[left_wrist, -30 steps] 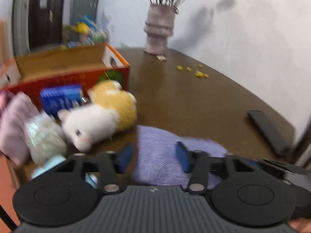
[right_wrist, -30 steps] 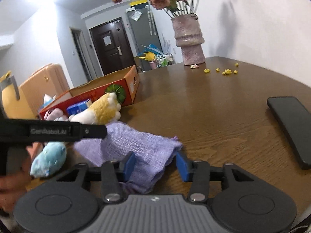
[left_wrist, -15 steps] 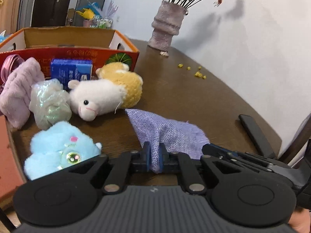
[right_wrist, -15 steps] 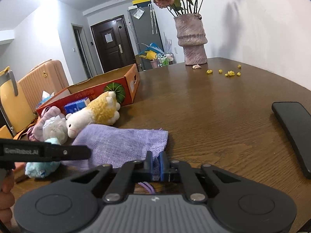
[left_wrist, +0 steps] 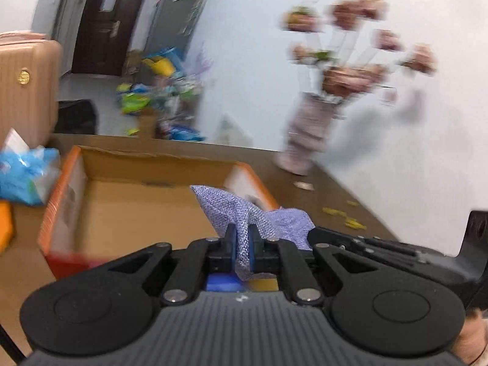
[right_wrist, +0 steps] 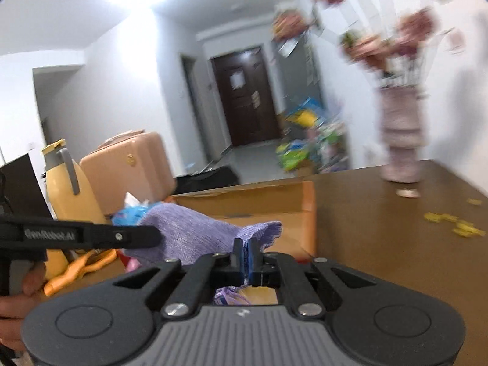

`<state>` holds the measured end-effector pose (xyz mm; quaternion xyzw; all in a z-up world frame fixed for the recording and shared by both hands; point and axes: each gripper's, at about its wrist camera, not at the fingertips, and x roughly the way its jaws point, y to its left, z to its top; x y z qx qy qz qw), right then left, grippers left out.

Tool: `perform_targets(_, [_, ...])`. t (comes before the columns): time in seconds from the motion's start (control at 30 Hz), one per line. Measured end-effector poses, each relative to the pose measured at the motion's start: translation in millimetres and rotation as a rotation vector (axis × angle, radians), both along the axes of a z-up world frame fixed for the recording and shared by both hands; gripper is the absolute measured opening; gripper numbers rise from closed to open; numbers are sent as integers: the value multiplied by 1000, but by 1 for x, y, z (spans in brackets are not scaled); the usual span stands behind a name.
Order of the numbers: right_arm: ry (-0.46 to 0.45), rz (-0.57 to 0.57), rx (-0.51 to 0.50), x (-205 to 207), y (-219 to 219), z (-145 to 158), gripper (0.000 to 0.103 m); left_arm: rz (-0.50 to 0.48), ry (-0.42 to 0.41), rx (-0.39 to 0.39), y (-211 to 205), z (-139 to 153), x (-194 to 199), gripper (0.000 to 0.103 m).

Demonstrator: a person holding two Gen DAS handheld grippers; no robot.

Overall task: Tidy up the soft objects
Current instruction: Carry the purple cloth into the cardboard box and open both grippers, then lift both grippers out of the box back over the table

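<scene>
Brown wooden table (left_wrist: 320, 183) by a white wall, dark door behind, both views motion-blurred. Open cardboard box (left_wrist: 146, 201) with orange rim sits on the table, interior looks bare as far as visible. Left gripper (left_wrist: 242, 244) jaws closed, pinching a fold of the purple mesh cloth (left_wrist: 231, 210); cloth is lifted off the table, hanging in front of the box's right wall. Right gripper (right_wrist: 245, 254) jaws also clamped shut on another edge of the same cloth, which stretches left between the 2 grippers. Pink vase (right_wrist: 401, 140) with flowers stands upright at the table's far side, yellow crumbs (right_wrist: 451, 221) near it. Peach suitcase (right_wrist: 134, 164) and yellow jug (right_wrist: 65, 183) beyond the table's left. Hand (right_wrist: 18, 299) holds the left gripper's handle.
</scene>
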<state>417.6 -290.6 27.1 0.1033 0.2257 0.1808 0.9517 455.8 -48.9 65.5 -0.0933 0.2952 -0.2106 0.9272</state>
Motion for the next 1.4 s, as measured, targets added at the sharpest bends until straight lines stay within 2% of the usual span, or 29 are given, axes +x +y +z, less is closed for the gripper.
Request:
perform_targets(0.07, [70, 45, 15, 63, 28, 6, 2, 24, 24, 17, 20, -6, 49, 8])
perform_targets(0.13, [122, 45, -38, 120, 62, 3, 2, 53, 95, 49, 38, -24, 100, 8])
perform_targets(0.17, [145, 37, -61, 143, 77, 0, 2, 101, 114, 76, 44, -33, 119, 8])
perform_targets(0.23, [197, 38, -123, 193, 112, -13, 2, 203, 103, 180, 52, -51, 147, 11])
perform_targets(0.3, [251, 27, -168, 230, 141, -28, 2, 212, 77, 281, 58, -64, 160, 12])
perform_targets(0.33, [277, 28, -189, 242, 153, -34, 2, 201, 87, 298, 64, -69, 163, 16])
perform_targets(0.4, [302, 27, -204, 255, 172, -43, 7, 186, 109, 273, 75, -69, 163, 56])
perform_targets(0.47, [299, 31, -236, 254, 182, -49, 18, 173, 54, 220, 85, -61, 149, 61])
perform_targets(0.6, [300, 47, -172, 250, 175, -48, 31, 160, 28, 233, 90, -41, 129, 61])
perform_targets(0.67, [289, 35, -150, 244, 168, -37, 33, 158, -3, 248, 89, -24, 119, 63])
perform_targets(0.7, [274, 33, -142, 239, 161, -27, 33, 160, -27, 260, 88, -15, 114, 68])
perform_targets(0.77, [228, 25, -130, 223, 146, -4, 40, 176, -74, 272, 88, 3, 99, 73])
perform_targets(0.87, [159, 28, -138, 187, 117, 31, 54, 206, -119, 273, 89, 32, 64, 77])
perform_targets(0.93, [114, 18, -147, 158, 96, 53, 57, 244, -134, 273, 93, 48, 38, 80])
perform_targets(0.97, [92, 11, -148, 140, 83, 62, 61, 258, -145, 272, 95, 55, 23, 81])
perform_targets(1.1, [21, -7, -148, 79, 41, 89, 66, 295, -181, 272, 98, 76, -27, 84])
perform_targets(1.23, [-31, -39, -170, 26, 19, 99, 68, 347, -198, 248, 97, 77, -87, 84])
perform_targets(1.3, [-64, -38, -173, -11, 12, 94, 69, 356, -228, 240, 96, 68, -123, 87])
perform_targets(1.4, [-121, -3, -134, -77, 6, 78, 72, 302, -252, 223, 91, 40, -184, 88])
